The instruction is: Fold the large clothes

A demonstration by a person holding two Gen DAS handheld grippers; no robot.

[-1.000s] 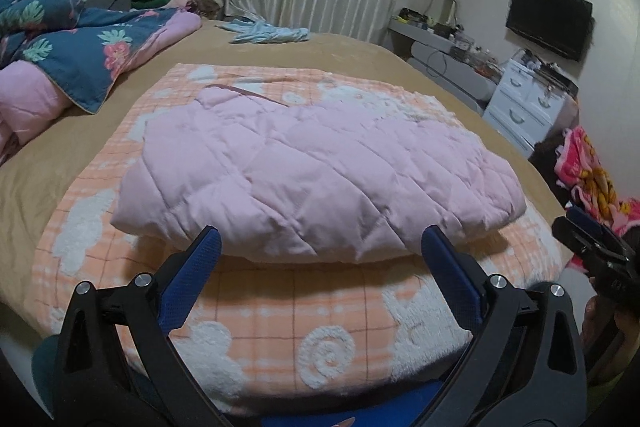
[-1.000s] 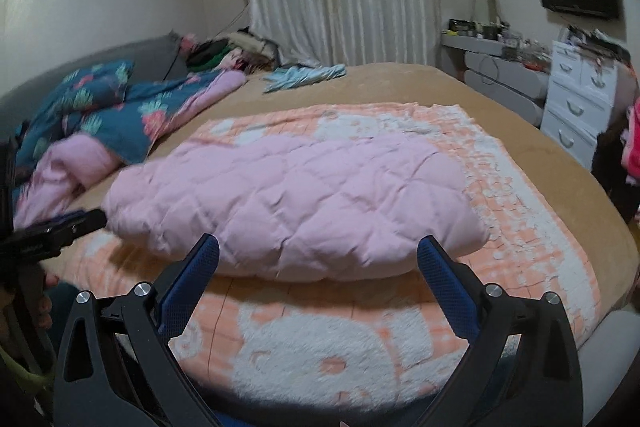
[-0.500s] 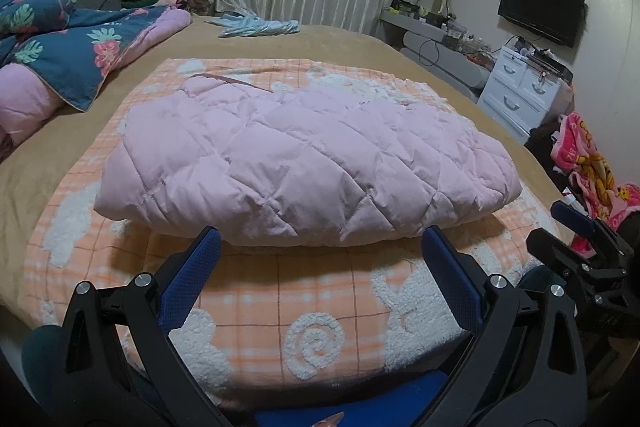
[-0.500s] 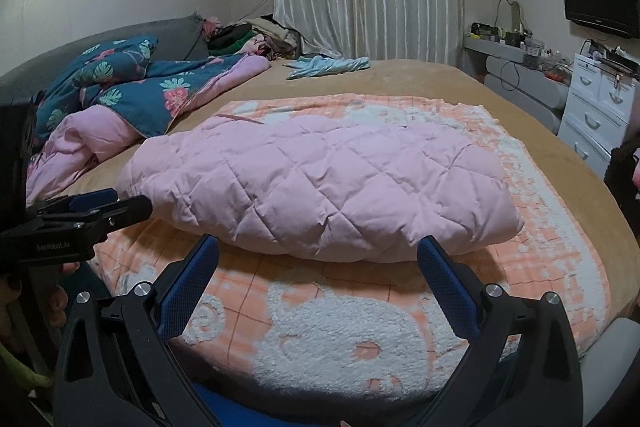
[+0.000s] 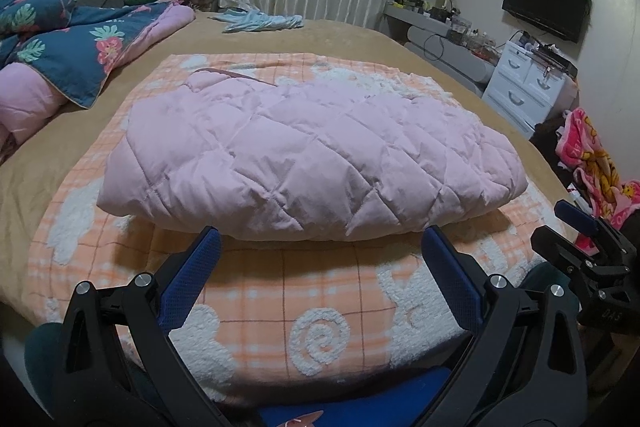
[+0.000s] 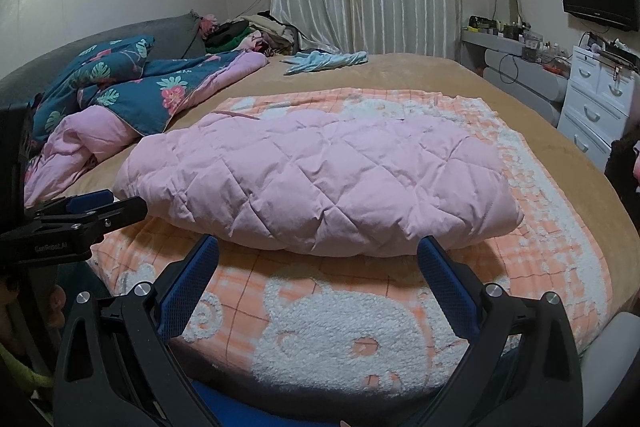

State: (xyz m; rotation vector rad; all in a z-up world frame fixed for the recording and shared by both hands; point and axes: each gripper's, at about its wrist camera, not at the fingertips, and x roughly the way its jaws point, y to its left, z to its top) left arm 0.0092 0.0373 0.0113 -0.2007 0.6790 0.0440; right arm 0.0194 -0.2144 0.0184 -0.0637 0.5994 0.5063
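Garment: pink quilted padded coat [image 5: 308,159], folded to a bundle, lies on the orange-and-white plush blanket [image 5: 320,307] at 12 o'clock of both grippers.
Left gripper [image 5: 320,247]: jaws wide, empty, short of the coat's near hem.
Right gripper [image 6: 318,255]: jaws wide, empty.
Advice: pinch all layers at the hem; fold evenly.

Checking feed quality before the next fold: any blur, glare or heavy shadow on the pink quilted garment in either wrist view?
Left wrist view: the pink quilted garment is sharp and evenly lit, with a soft shadow under its near edge on the orange blanket; fisheye bends the frame edges. Right wrist view: the same, no glare.
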